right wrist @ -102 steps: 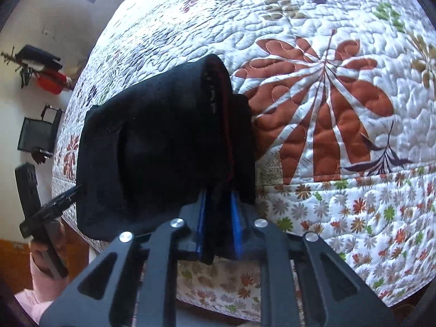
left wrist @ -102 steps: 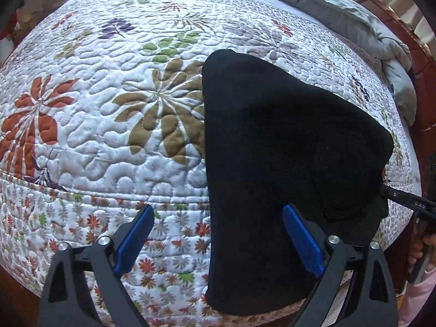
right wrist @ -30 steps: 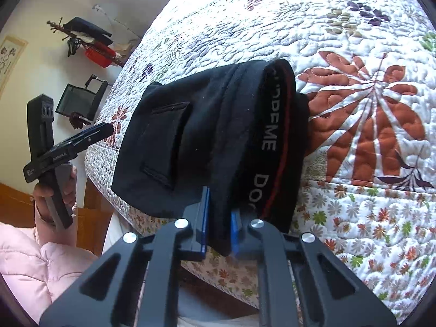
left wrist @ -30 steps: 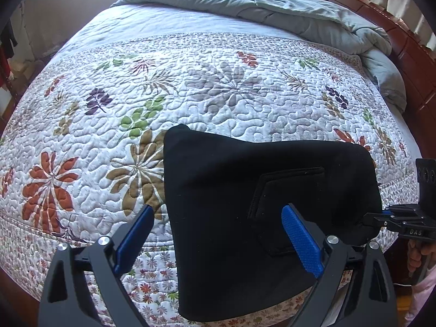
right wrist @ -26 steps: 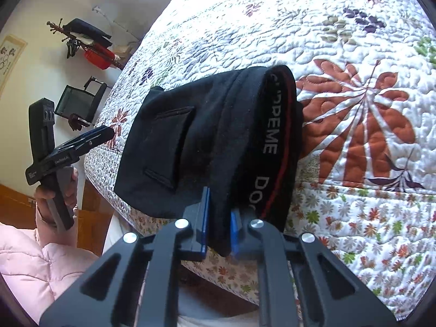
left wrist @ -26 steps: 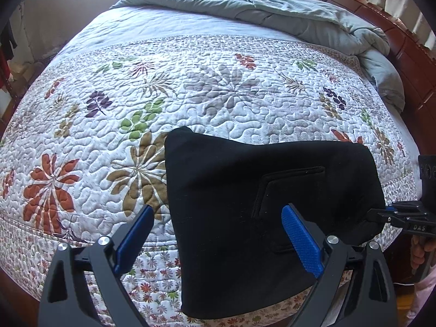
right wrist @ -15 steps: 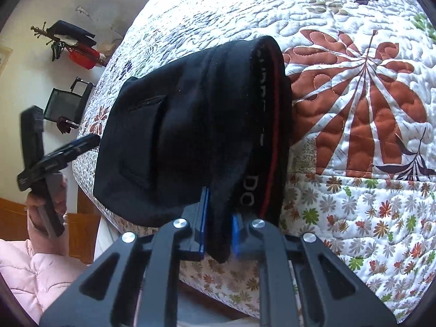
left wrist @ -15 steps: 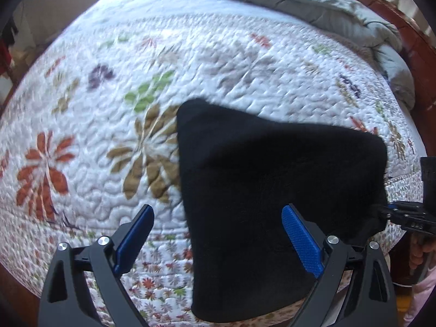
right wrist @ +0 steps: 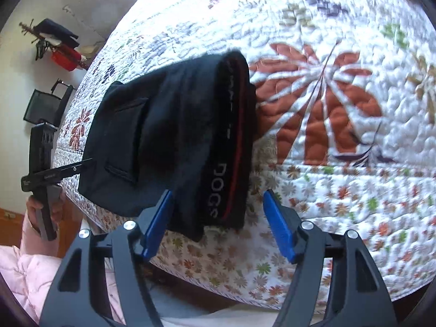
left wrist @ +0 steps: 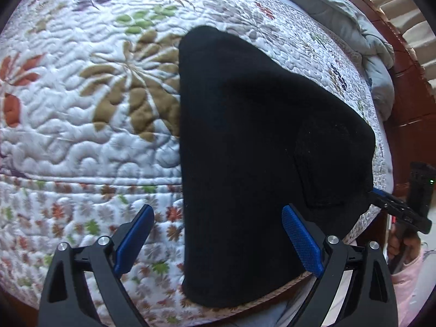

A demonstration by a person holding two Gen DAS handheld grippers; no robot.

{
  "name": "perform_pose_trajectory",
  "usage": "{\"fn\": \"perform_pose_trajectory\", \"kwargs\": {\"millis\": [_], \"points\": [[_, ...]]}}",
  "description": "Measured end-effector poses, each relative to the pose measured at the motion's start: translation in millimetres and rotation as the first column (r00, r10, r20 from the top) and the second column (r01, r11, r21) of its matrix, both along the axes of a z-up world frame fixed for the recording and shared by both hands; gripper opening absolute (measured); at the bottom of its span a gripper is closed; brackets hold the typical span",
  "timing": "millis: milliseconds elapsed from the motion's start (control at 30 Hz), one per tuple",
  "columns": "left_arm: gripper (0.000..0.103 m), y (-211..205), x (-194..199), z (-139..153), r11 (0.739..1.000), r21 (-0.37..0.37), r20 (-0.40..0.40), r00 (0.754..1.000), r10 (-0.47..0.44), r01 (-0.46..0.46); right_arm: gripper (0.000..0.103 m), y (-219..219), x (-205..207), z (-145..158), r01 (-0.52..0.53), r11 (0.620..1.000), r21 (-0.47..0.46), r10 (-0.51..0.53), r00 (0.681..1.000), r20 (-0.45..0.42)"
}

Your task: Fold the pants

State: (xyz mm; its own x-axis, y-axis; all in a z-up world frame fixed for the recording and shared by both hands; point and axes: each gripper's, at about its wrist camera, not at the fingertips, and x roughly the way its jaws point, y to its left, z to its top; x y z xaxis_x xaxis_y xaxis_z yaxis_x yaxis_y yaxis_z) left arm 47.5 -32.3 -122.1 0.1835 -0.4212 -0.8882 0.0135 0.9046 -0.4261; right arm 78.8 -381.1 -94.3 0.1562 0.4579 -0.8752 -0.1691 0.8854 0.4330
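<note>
Folded black pants (left wrist: 245, 163) lie on quilt (left wrist: 81, 109) at bed edge. Left gripper (left wrist: 218, 238) wide, empty. Right gripper (right wrist: 216, 224) wide, straddling waistband (right wrist: 226, 169).

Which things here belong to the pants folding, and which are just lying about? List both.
Part of the job:
- black pants, folded, on the quilt's near edge
- left gripper, open
- right gripper, open, astride the waistband end
- floral quilt, the folding surface

Lying about:
- grey duvet, bunched at the far side
- red bag hanging on the wall
- black basket below it
</note>
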Motion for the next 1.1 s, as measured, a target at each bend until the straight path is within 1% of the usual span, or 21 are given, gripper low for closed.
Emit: {"fn": "perform_pose_trajectory", "kwargs": {"millis": [33,133,267,300,333,400,433,467,500,533,567,600,633,700,767,800,833,900,1000,1100], "points": [[0.095,-1,2,-2,1.000,-0.009,-0.004,1.000,0.001,-0.001,0.068,-1,3,-5,0.008,1.000,0.028,-0.008,1.000,-0.010],[0.099,-2,11,-7,1.000,-0.026,-0.002,1.000,-0.006,0.006,0.070,0,9,-13,0.015,0.998,0.054,-0.014,1.000,-0.027],[0.099,-7,23,-9,0.998,-0.039,0.004,0.999,-0.045,0.045,0.070,3,19,-28,0.006,0.994,0.105,0.002,0.997,-0.073],[0.099,-9,25,-7,0.996,-0.068,0.012,0.998,-0.062,0.063,0.071,3,21,-32,0.008,0.993,0.117,0.002,0.996,-0.085],[0.099,-12,28,-9,0.990,-0.114,0.009,0.997,-0.082,0.082,0.072,3,24,-36,0.009,0.992,0.129,0.003,0.995,-0.095],[0.099,-16,33,-12,0.982,-0.166,-0.010,0.996,-0.092,0.089,0.072,5,25,-38,0.005,0.989,0.148,0.009,0.995,-0.096],[0.099,-18,34,-13,0.982,-0.168,-0.014,0.996,-0.090,0.086,0.071,5,25,-39,0.002,0.988,0.156,0.013,0.995,-0.094],[0.098,-19,35,-14,0.982,-0.170,-0.017,0.996,-0.089,0.085,0.066,5,26,-40,0.000,0.985,0.175,0.017,0.995,-0.097],[0.093,-18,36,-14,0.982,-0.173,-0.015,0.997,-0.081,0.077,0.065,7,27,-40,0.004,0.983,0.184,0.015,0.995,-0.100],[0.090,-16,35,-13,0.984,-0.169,-0.016,0.998,-0.068,0.064,0.063,7,27,-42,0.007,0.982,0.191,0.013,0.995,-0.102],[0.082,-14,34,-13,0.984,-0.170,-0.018,0.998,-0.061,0.057,0.060,8,28,-41,0.006,0.981,0.194,0.013,0.995,-0.097],[0.071,-10,33,-12,0.984,-0.174,-0.020,0.999,-0.048,0.044,0.055,5,25,-41,0.009,0.980,0.197,0.010,0.996,-0.093],[0.064,-6,32,-11,0.983,-0.179,-0.022,0.999,-0.039,0.035,0.052,5,23,-40,0.012,0.978,0.206,0.007,0.996,-0.089],[0.048,0,30,-8,0.979,-0.201,-0.018,0.999,-0.029,0.024,0.042,4,19,-35,0.007,0.976,0.216,0.009,0.997,-0.072],[0.038,-2,28,-3,0.979,-0.202,0.007,1.000,-0.026,0.027,0.038,4,17,-28,0.005,0.976,0.219,0.007,0.999,-0.054],[0.035,-3,27,0,0.980,-0.196,0.021,1.000,-0.021,0.025,0.036,2,14,-25,0.008,0.975,0.222,0.002,0.999,-0.046],[0.034,-2,26,3,0.980,-0.196,0.031,0.999,-0.013,0.019,0.035,1,12,-19,0.012,0.974,0.228,-0.004,0.999,-0.035],[0.030,-1,23,11,0.977,-0.213,0.059,0.998,0.009,0.004,0.033,3,7,-7,0.007,0.970,0.242,-0.005,1.000,-0.010],[0.029,-1,20,27,0.968,-0.252,0.109,0.994,0.023,0.006,0.032,8,2,14,-0.018,0.972,0.233,0.009,0.999,0.036],[0.029,1,23,46,0.964,-0.267,0.160,0.987,0.033,0.011,0.032,12,2,36,-0.037,0.972,0.233,0.019,0.997,0.079]]}}
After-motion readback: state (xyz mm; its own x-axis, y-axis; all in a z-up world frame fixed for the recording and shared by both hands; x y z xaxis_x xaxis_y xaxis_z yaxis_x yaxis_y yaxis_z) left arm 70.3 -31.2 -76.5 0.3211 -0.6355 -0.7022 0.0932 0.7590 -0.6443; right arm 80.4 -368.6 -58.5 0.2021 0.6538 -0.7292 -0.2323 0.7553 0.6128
